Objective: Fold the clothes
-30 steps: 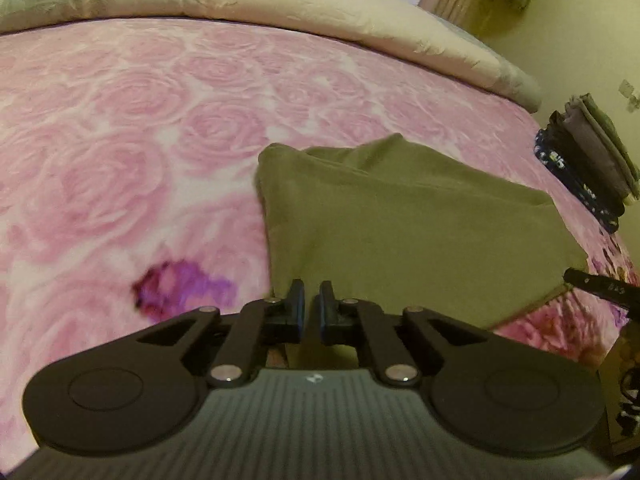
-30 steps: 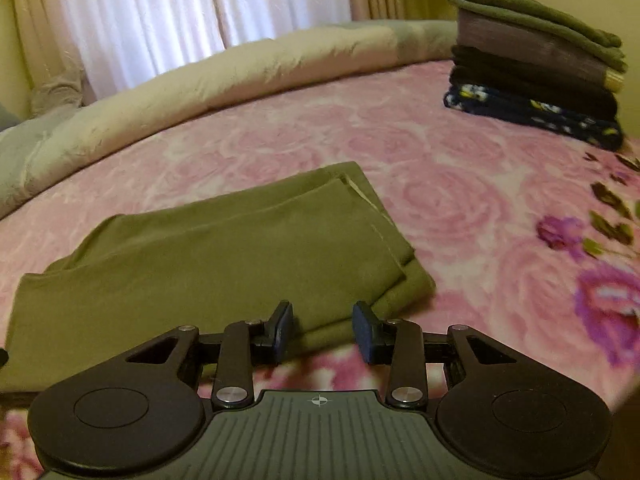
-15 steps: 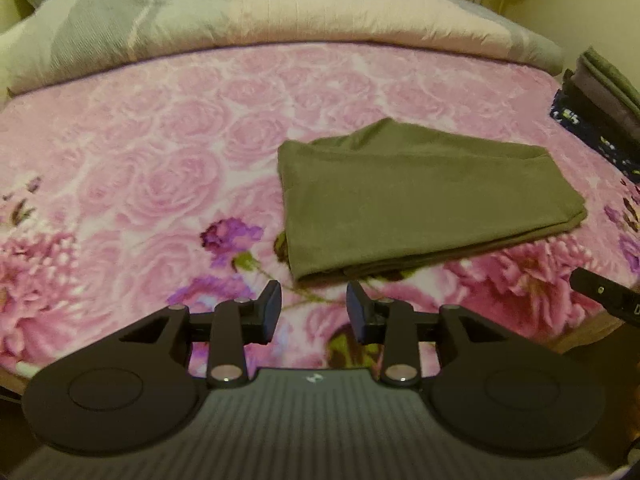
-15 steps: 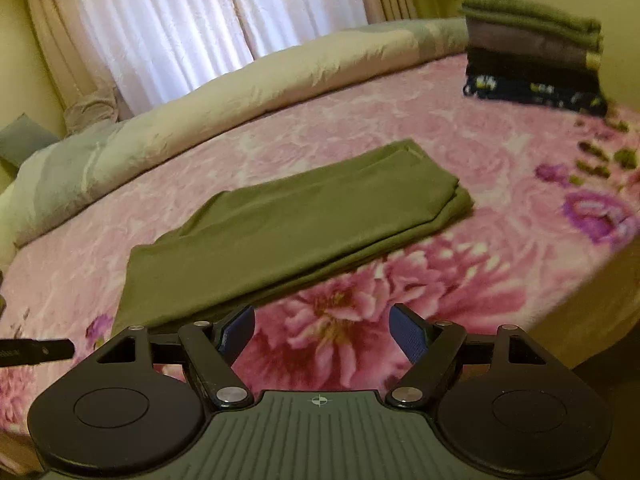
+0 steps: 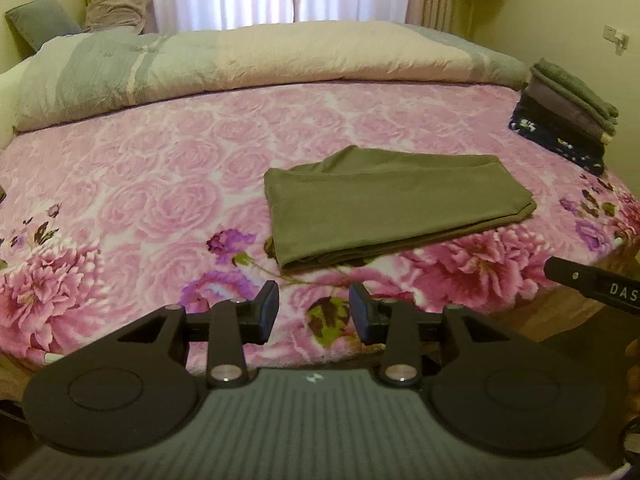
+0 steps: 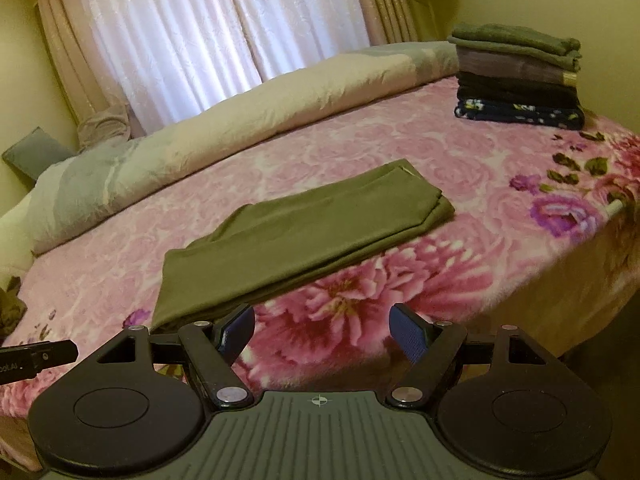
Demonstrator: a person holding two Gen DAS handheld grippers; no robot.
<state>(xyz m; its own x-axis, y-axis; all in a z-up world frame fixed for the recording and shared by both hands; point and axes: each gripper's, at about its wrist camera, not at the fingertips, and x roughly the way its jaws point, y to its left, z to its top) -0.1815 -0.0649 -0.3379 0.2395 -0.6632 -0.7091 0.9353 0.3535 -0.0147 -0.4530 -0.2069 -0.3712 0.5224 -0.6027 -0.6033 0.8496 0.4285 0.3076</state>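
Green cloth (image 5: pixel 394 210) lies folded flat on the pink flower blanket (image 5: pixel 140 200) that covers the bed. It sits near the front edge of the bed, out in the middle, with nothing on top of it. Both grippers are held back from it, above the edge of the bed, and neither one touches the cloth. The left gripper (image 5: pixel 314 312) has its jaws partway apart and they are opening; there is nothing between them, only the blanket far below. The right gripper (image 6: pixel 322 334) has its jaws spread very wide, and it holds nothing too. Its blue pads (image 6: pixel 408 334) show on the inside of the fingers. At the far right corner of the bed stands a neat pile of folded clothes (image 6: pixel 518 76), well apart from the green cloth. A long rolled quilt (image 5: pixel 240 64) lies along the back of the bed, under the white curtains (image 6: pixel 208 36). A grey pillow (image 5: pixel 40 22) leans in the far left corner.
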